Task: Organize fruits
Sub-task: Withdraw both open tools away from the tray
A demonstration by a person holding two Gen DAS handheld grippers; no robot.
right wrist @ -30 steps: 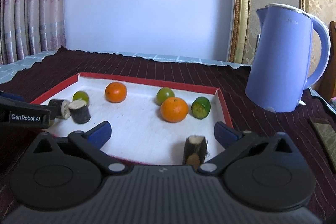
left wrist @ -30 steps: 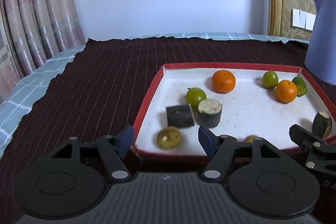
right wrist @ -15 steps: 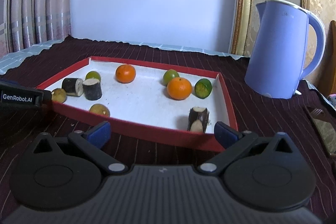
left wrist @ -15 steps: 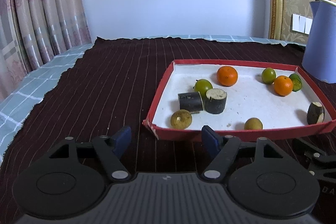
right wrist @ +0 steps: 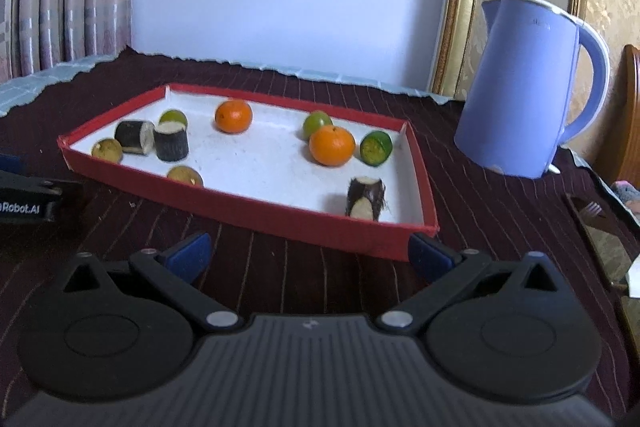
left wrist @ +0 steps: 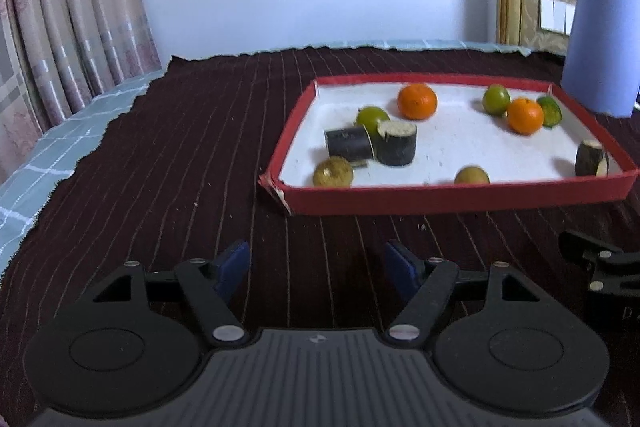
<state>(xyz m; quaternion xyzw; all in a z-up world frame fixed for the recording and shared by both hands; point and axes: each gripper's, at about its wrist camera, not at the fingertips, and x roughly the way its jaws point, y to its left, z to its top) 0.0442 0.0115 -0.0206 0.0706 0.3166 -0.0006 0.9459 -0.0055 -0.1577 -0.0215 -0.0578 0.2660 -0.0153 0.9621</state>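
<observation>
Soft, dim daylight, slight motion blur throughout, fisheye bending at edges, dark vignetted corners, faint shadows.

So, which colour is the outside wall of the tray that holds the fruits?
Red; the tray is white inside. The right wrist view shows it best.

Blue plastic electric kettle (left wrist: 600,47) is running off the right edge of the left wrist view; handle and lid are not showing there. Small yellow-brown round fruit (left wrist: 472,175) is sitting half behind the near wall of the red-rimmed shallow cardboard tray (left wrist: 460,195), lower part hidden. Green round fruit (left wrist: 372,119) is being partly covered by the two dark cut cane segments (left wrist: 372,145). Right gripper (left wrist: 600,263) is showing only as a black edge piece, cut off at the right. In the right wrist view, the left gripper (right wrist: 24,195) is being cropped at the left edge, label lettering partly lost. Flat dark objects (right wrist: 600,239) at far right are too blurred to identify.
</observation>
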